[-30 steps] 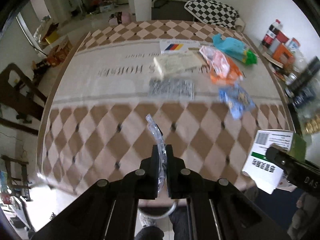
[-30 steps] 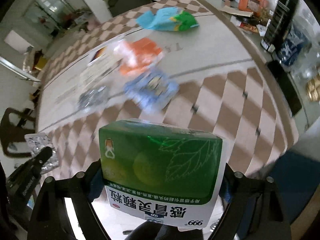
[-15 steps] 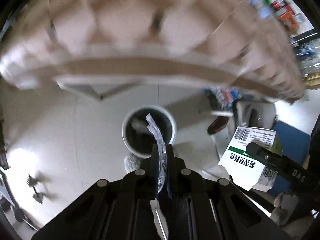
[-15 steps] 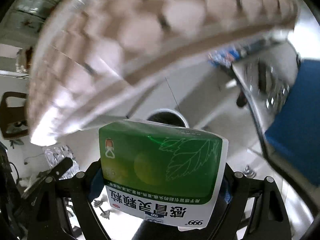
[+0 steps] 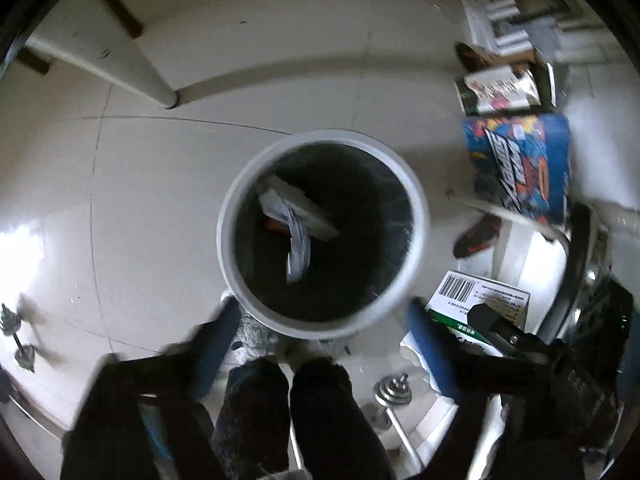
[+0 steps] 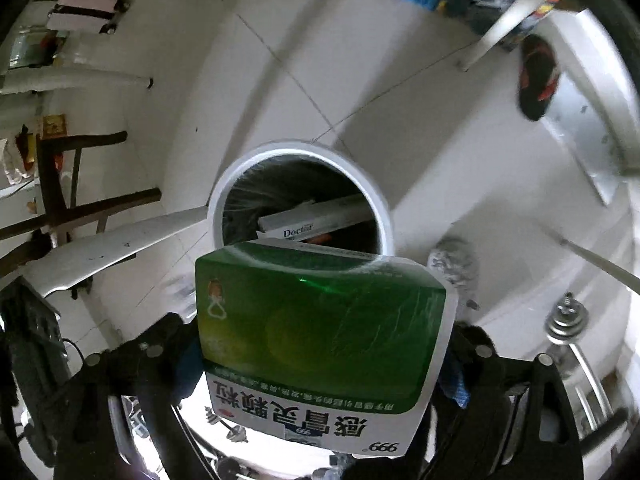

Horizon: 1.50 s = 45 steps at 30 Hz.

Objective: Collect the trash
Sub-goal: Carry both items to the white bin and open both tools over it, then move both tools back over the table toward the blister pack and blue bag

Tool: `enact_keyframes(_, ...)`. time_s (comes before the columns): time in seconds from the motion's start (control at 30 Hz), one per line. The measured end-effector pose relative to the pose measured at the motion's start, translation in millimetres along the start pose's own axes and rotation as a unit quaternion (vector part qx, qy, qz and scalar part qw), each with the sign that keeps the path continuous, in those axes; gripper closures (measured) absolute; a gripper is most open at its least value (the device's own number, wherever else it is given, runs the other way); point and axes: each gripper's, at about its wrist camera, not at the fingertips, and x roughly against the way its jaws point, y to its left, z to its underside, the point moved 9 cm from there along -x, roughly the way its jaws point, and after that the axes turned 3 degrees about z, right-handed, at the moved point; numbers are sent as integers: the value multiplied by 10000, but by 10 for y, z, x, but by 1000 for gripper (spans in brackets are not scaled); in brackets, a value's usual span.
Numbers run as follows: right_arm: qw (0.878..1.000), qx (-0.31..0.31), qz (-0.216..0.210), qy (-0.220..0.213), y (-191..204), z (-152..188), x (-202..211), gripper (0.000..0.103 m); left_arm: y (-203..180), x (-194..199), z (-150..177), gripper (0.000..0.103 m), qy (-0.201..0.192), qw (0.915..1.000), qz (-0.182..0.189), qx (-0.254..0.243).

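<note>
Bin [image 5: 240, 184] stands on the white tiled floor [image 5: 160, 152], round, with a pale rim and a dark inside, and both cameras look down into it.

In the left wrist view, the left gripper [image 5: 316, 316] hangs above the near rim with its blue-padded fingers [image 5: 216, 340] spread wide apart; its jaws have just been opening, and nothing is between them. A crumpled clear wrapper [image 5: 298, 244] shows inside the bin, over a long white box [image 5: 304, 210]; whether it is already lying there I cannot tell. This view also shows the person's dark shoes [image 5: 320, 404] at the near side of the bin, and at the right the right gripper seen from the side, with the barcode face of the medicine box [image 5: 476, 304] — a face that the other camera does not show.

In the right wrist view, the green and white medicine box [image 6: 320, 336] fills the foreground between the fingers of the right gripper [image 6: 324, 344], in front of the near rim of the bin [image 6: 380, 200]. The jaws have just been opening a little wider; the box hides the pads, so I cannot tell if they press it. Only here the print "Doctor" on the long white box [image 6: 308, 220] can be read. A small dumbbell [image 6: 568, 324] lies on the floor at the right.
</note>
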Motion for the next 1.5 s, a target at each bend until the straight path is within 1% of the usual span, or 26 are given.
enact_keyframes(0.07,9999,44,-70,61,26,-36,-172,5,133,-28,8,11,-15,9998,-193,41)
enact_keyframes(0.1,9999,122,-88,48,59,-50,-234,1,204,-18,22,3,-33,9995,-316,51)
enact_keyframes(0.17,9994,335,42,-22,86,-66,-308,0,362,73,44,1,-178,9984,-535,29)
enact_keyframes(0.23,9976,603,322,-102,108,-52,-330,0,457,163,53,1,-404,9951,-897,-69)
enact_keyframes(0.3,9931,917,700,-198,121,-14,-309,0,518,304,82,1,-618,9875,-1426,-247)
enact_keyframes(0.33,9887,1108,980,-240,119,10,-286,0,546,324,98,1,-639,9858,-1527,-295)
enact_keyframes(0.37,9859,1217,1123,-256,113,19,-274,0,530,387,137,1,-664,9839,-1619,-372)
enact_keyframes(0.4,9808,1373,1362,-243,111,62,-246,0,520,427,161,1,-669,9831,-1652,-426)
enact_keyframes(0.5,9716,1577,1734,-313,99,119,-151,0,447,588,275,1,-663,9798,-1778,-626)
enact_keyframes(0.6,9642,1736,1968,-381,75,200,27,0,358,714,355,1,-710,9776,-1839,-739)
enact_keyframes(0.73,9595,1838,2084,-466,92,281,329,0,202,930,447,1,-808,9775,-1796,-758)
enact_keyframes(0.87,9569,1940,2081,-589,173,349,691,0,63,1163,519,1,-901,9776,-1751,-748)
enact_keyframes(1.03,9538,2087,2037,-728,371,493,1208,0,-91,1584,673,1,-1005,9776,-1683,-766)
enact_keyframes(1.23,9518,2258,1894,-845,655,810,1968,0,-241,2235,925,1,-1131,9774,-1603,-793)
enact_keyframes(1.37,9578,2173,1672,-868,866,1027,2493,0,-340,2767,987,1,-1286,9742,-1697,-742)
enact_keyframes(1.4,9608,2101,1566,-906,946,1064,2686,0,-370,2922,971,1,-1374,9722,-1746,-736)
enact_keyframes(1.43,9627,2047,1499,-934,992,1083,2793,0,-415,3077,934,1,-1493,9703,-1755,-740)
enact_keyframes(1.5,9671,1898,1311,-1075,1129,1056,3121,0,-528,3349,820,1,-1757,9673,-1664,-759)
